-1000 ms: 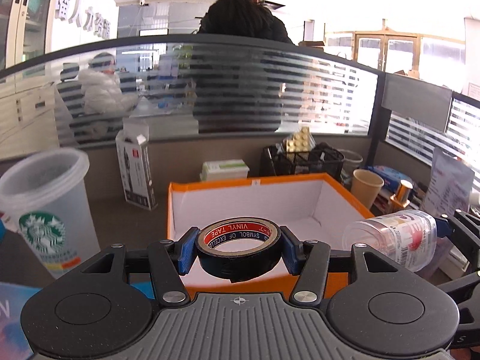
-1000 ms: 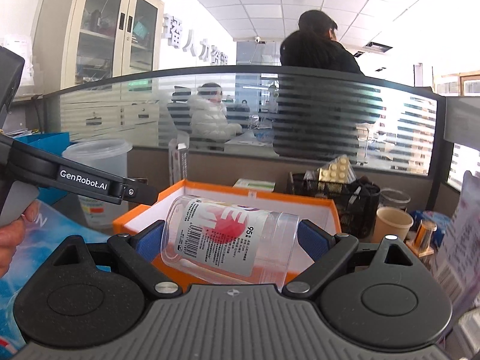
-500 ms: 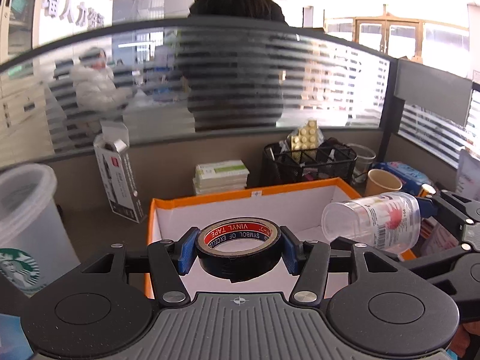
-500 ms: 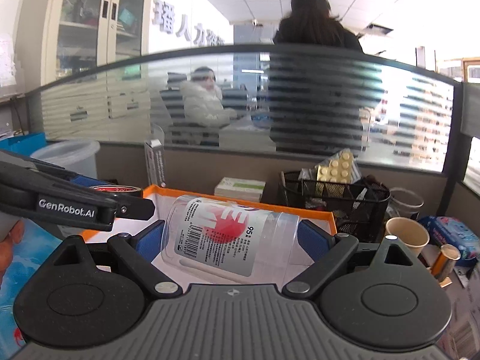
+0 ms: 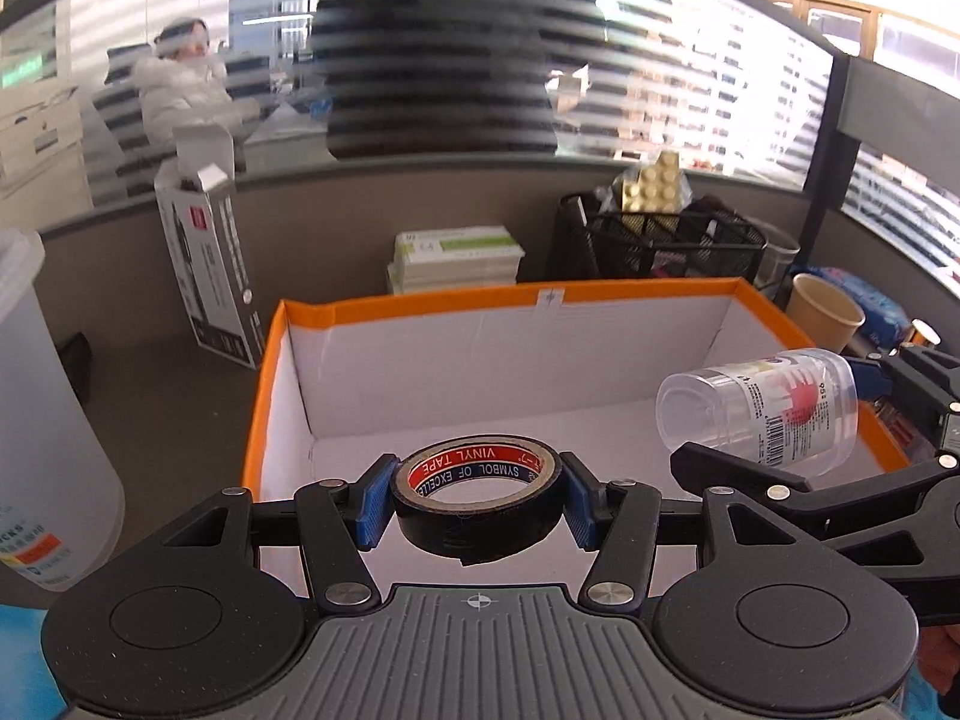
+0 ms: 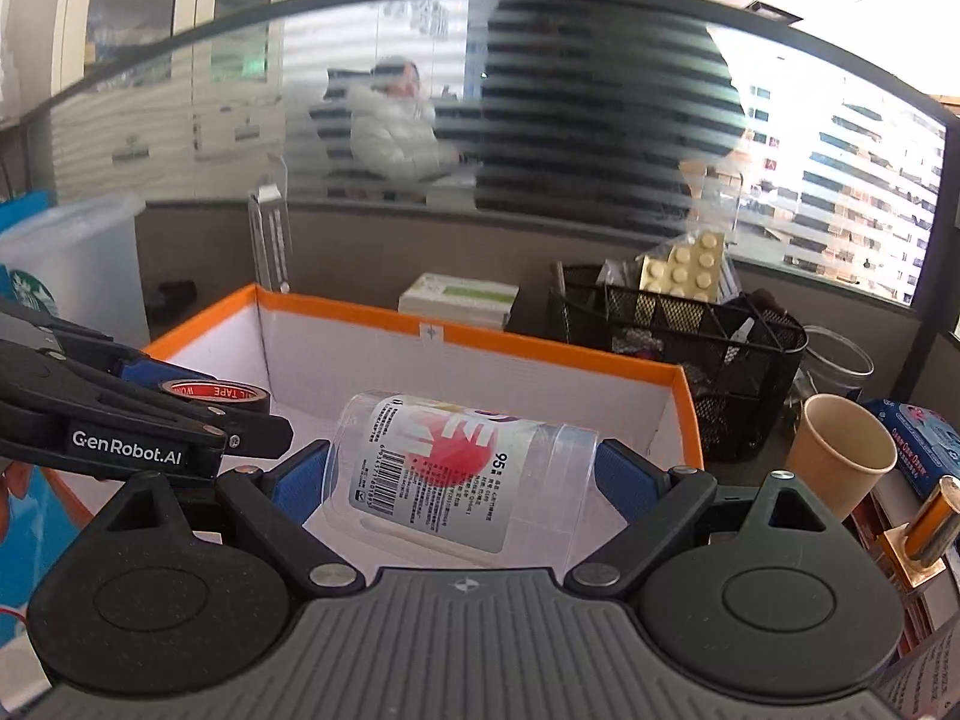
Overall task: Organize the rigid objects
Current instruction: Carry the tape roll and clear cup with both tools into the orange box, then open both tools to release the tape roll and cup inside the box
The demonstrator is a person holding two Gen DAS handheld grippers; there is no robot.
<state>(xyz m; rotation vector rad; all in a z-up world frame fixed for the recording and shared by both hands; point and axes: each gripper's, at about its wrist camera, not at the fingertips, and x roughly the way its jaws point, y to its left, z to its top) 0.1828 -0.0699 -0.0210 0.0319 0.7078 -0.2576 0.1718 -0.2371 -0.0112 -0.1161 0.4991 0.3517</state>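
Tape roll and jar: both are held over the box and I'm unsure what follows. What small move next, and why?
Probably lower both into the box and let go: the left tool grips the tape roll, the right tool the jar, both above its white floor.

Open box ahead, clutter crowding its far and right sides

My way down into the orange-rimmed box (image 5: 648, 291) is free: its white floor lies bare under both my loads. Behind it a stack of flat cartons (image 5: 453, 258) and a black mesh basket (image 6: 690, 354) block the far side, a paper cup (image 6: 840, 456) stands just right, and a tall printed carton (image 5: 207, 276) and plastic tub (image 5: 42, 420) hem in the left.
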